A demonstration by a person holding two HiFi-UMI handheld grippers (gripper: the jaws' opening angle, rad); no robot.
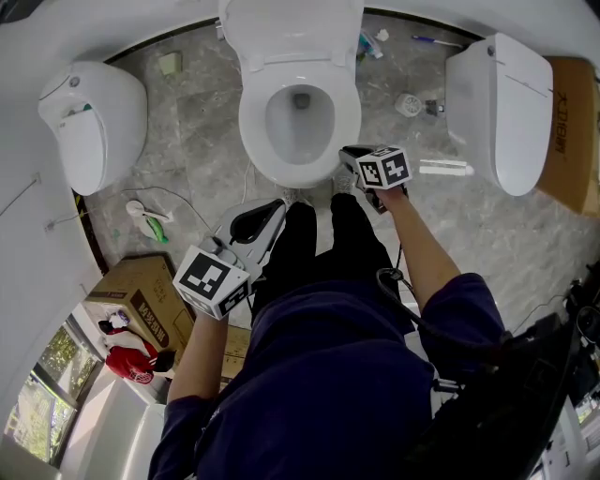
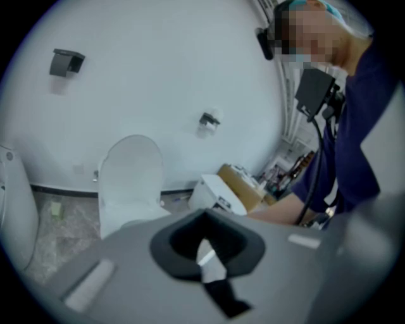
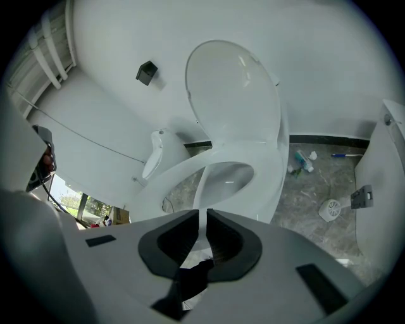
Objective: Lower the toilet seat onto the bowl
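**Middle toilet, seat partly lowered.** A grey marbled floor [image 1: 197, 112] is shown from above, and three toilets stand on it. On the middle one the lid [image 1: 291, 28] is raised against the wall. The toilet seat [image 1: 349, 122] is tipped far forward over the bowl [image 1: 300, 131]. In the right gripper view the floor is seen through part of the seat's ring [image 3: 272, 171], so the seat is judged not yet to lie flat on the bowl.

A second toilet [image 1: 94, 122] is set at the left and a third toilet [image 1: 502, 108] at the right. A cardboard box [image 1: 141, 300] is placed near the person's left side. Small litter [image 1: 370, 45] lies beside the lid.

**Grippers.** The right gripper [image 1: 345, 159] is clamped on the seat's front rim, right of centre. A thin white edge of the seat is pinched between its pads [image 3: 224, 237]. The left gripper [image 1: 279, 204] is held back by the person's leg, well apart from the toilet. Its jaws are closed together on nothing.

**Hazards, as judged.**
- Only a narrow edge of smooth plastic is gripped. If it slides out of the pads, the seat would drop and slam onto the bowl.
- The hold is off-centre, so the hinge may be twisted if the seat is pushed sideways.
- A jaw left under the rim may be trapped between seat and bowl.
- No support is offered by the idle left gripper.
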